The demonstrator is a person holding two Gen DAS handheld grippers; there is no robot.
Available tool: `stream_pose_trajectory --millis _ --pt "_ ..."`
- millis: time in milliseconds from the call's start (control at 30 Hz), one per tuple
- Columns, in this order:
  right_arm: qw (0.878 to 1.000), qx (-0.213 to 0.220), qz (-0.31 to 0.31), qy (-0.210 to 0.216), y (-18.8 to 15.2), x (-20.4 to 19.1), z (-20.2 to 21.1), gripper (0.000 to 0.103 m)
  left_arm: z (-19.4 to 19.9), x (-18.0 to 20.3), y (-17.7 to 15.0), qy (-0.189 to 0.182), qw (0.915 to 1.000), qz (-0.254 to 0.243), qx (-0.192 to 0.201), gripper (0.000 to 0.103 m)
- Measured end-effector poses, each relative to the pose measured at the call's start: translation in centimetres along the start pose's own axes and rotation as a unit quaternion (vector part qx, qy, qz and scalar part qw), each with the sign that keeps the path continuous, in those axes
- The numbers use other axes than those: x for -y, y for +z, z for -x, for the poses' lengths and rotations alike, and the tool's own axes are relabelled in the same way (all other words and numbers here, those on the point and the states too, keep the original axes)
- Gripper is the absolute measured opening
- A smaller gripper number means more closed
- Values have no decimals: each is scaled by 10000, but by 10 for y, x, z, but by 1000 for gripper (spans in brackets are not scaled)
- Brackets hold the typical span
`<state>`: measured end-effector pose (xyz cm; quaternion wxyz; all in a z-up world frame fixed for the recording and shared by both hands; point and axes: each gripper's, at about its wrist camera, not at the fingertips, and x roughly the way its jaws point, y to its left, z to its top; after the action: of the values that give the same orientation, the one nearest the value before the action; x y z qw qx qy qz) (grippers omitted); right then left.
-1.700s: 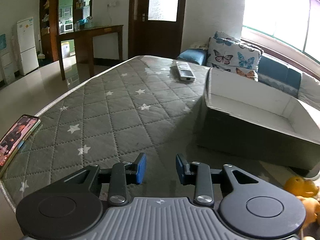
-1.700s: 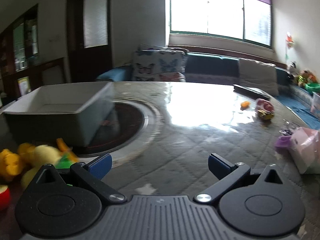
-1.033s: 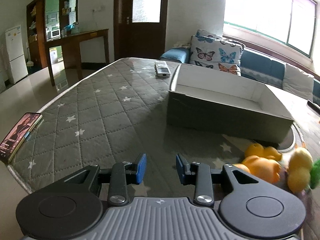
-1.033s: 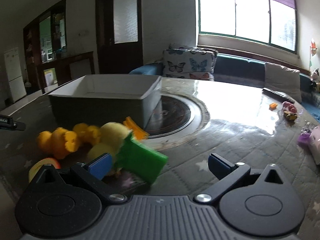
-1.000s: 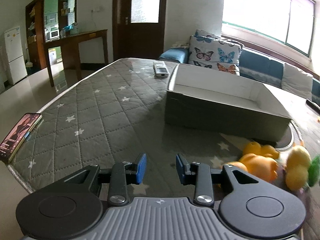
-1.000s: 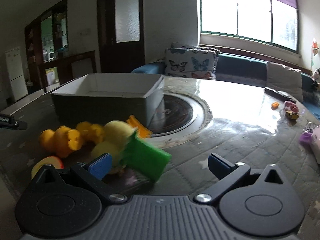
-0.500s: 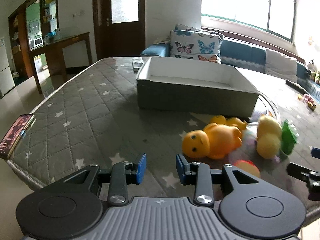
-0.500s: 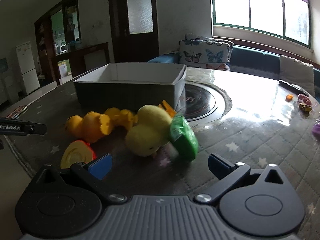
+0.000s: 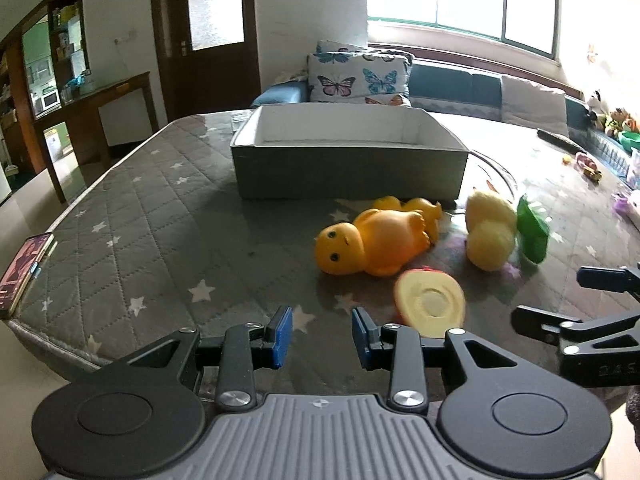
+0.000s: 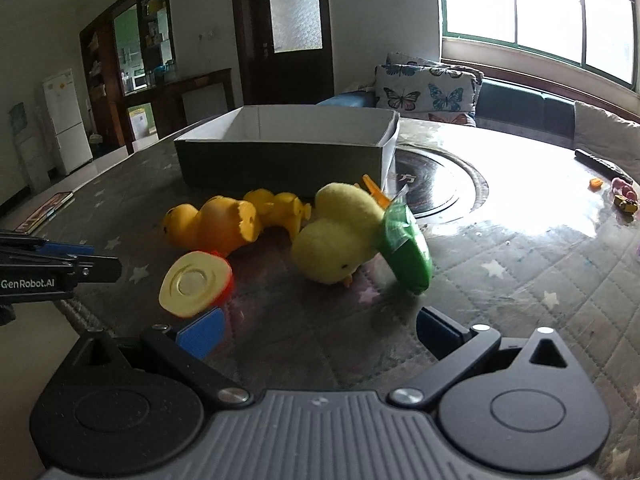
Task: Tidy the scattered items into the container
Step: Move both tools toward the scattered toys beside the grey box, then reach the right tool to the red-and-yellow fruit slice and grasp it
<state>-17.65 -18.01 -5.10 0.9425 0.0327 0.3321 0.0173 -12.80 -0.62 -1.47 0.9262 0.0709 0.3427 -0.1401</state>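
Observation:
A grey box with a white inside [image 9: 348, 168] [image 10: 288, 162] stands open on the quilted table. In front of it lie an orange rubber duck [image 9: 372, 246] [image 10: 212, 222], a smaller yellow duck [image 9: 416, 210] [image 10: 280, 208], a yellow plush chick [image 9: 488, 236] [image 10: 340, 236], a green packet [image 9: 532, 232] [image 10: 406, 250] and a red toy with a pale yellow disc face [image 9: 430, 304] [image 10: 196, 284]. My left gripper [image 9: 322, 336] is open a little and empty, just left of the disc toy. My right gripper [image 10: 316, 330] is wide open and empty, short of the plush chick.
A phone [image 9: 24, 272] lies at the table's left edge. A dark round inset [image 10: 436, 188] sits right of the box. Small toys [image 10: 622, 196] and a remote [image 10: 598, 164] lie at the far right. A sofa with butterfly cushions [image 9: 356, 80] is behind.
Both grippers have swung round and come closer to the toy pile, which now fills the middle of both views. Neither gripper's jaw opening has changed.

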Motion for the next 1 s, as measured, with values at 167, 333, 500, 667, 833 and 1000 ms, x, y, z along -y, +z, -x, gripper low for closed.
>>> stream_pose_trajectory --millis 167,333,500,667,833,1000 --pt "10000 -50 64 25 -8 11 -9 103 0 6 -3 -17 9999 -107 -55 36" --pt "9999 -103 109 54 -12 15 -12 103 -2 12 -5 -40 9997 -190 -115 36" --pt "9997 -169 143 99 -16 17 -14 103 -3 16 -7 -52 9996 -246 -162 36" --pt "9995 -222 189 95 -18 18 -17 103 -4 19 -8 -62 9994 -279 -187 36" --pt "9994 -271 196 73 -19 20 -19 103 -5 22 -9 -63 9992 -331 -216 36" --pt "9993 -302 201 43 -20 20 -19 103 -7 24 -10 -55 9990 -376 -242 36"
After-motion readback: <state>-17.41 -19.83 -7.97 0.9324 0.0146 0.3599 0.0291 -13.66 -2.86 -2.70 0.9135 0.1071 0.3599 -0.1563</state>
